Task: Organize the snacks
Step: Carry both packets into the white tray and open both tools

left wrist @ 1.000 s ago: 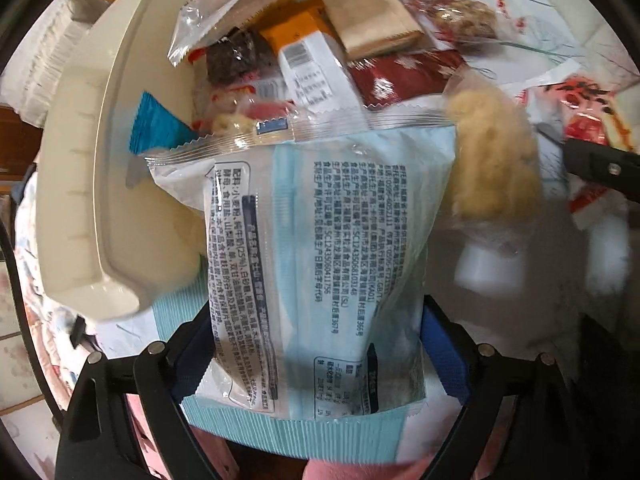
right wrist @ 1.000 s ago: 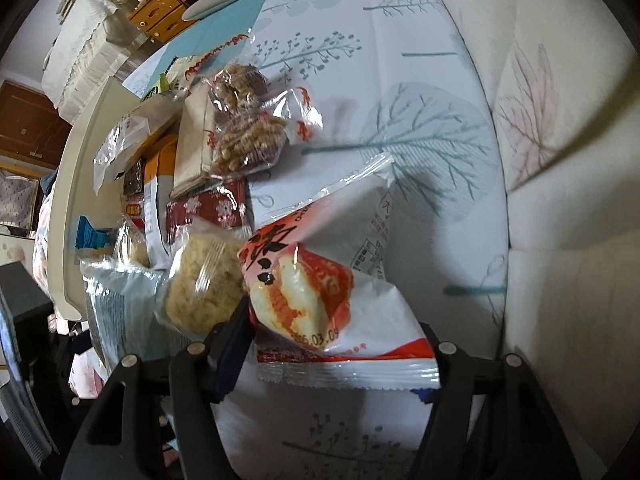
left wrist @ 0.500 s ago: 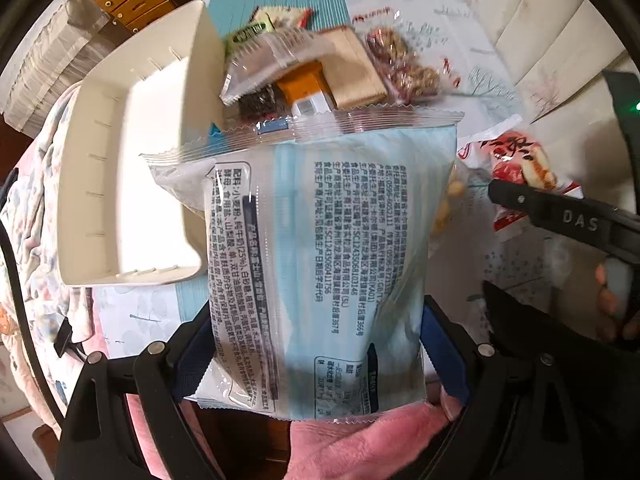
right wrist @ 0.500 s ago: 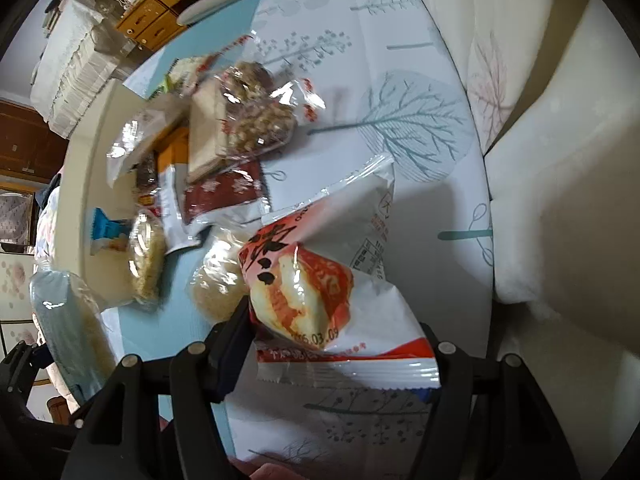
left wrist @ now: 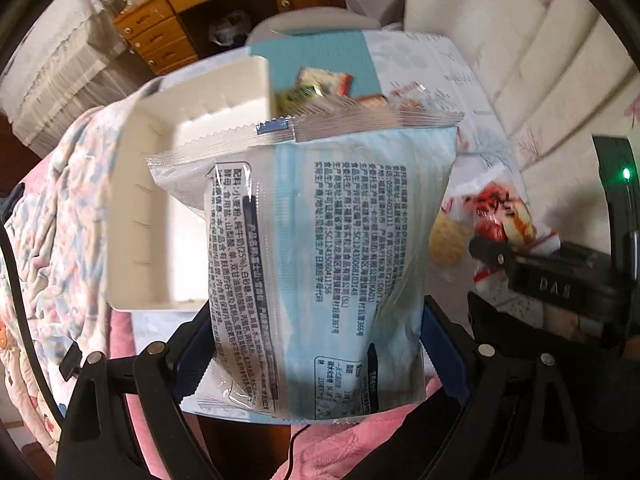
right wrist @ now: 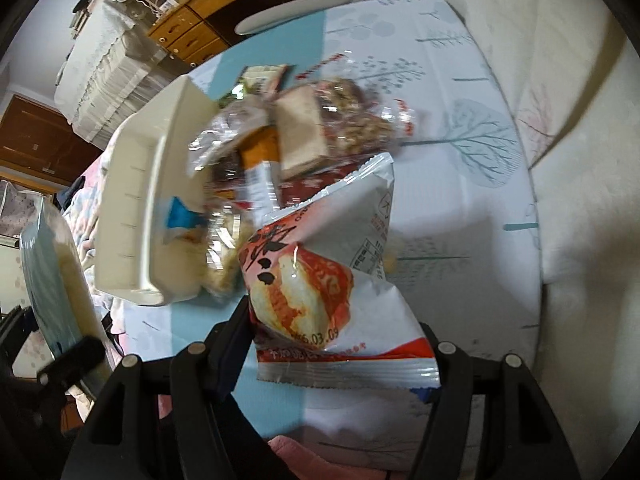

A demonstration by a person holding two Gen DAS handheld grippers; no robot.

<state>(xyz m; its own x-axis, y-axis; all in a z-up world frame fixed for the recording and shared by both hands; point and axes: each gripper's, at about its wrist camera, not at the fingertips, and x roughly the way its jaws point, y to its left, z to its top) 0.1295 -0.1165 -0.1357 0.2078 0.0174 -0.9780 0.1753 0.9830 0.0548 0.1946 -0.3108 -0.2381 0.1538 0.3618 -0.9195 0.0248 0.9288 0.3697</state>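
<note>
My left gripper (left wrist: 316, 360) was clamped wide on a pale blue packet (left wrist: 316, 248), its blue pads pressed to both sides; the packet hung in the air over the near edge of the table, and its printed back filled the left view, hiding most of what lay behind. I saw only slivers of the snack pile past its top seal, blurred beyond naming. To its left the white bin (left wrist: 160, 208) stood on the table, its near corner cut off by the packet. My right gripper (right wrist: 340, 344) held a red-and-white packet (right wrist: 320, 280) at about half opening, its lower corners pinched between the pads, lifted above the tablecloth (right wrist: 460, 80). In the right view the pile (right wrist: 288, 148) between bin and tablecloth was smeared; I could pick out a brown slab, an orange wrapper and clear bags, little else. The blue packet showed at that view's left edge, edge-on and partly cropped. The right gripper's body blocked the left view's right side.
</note>
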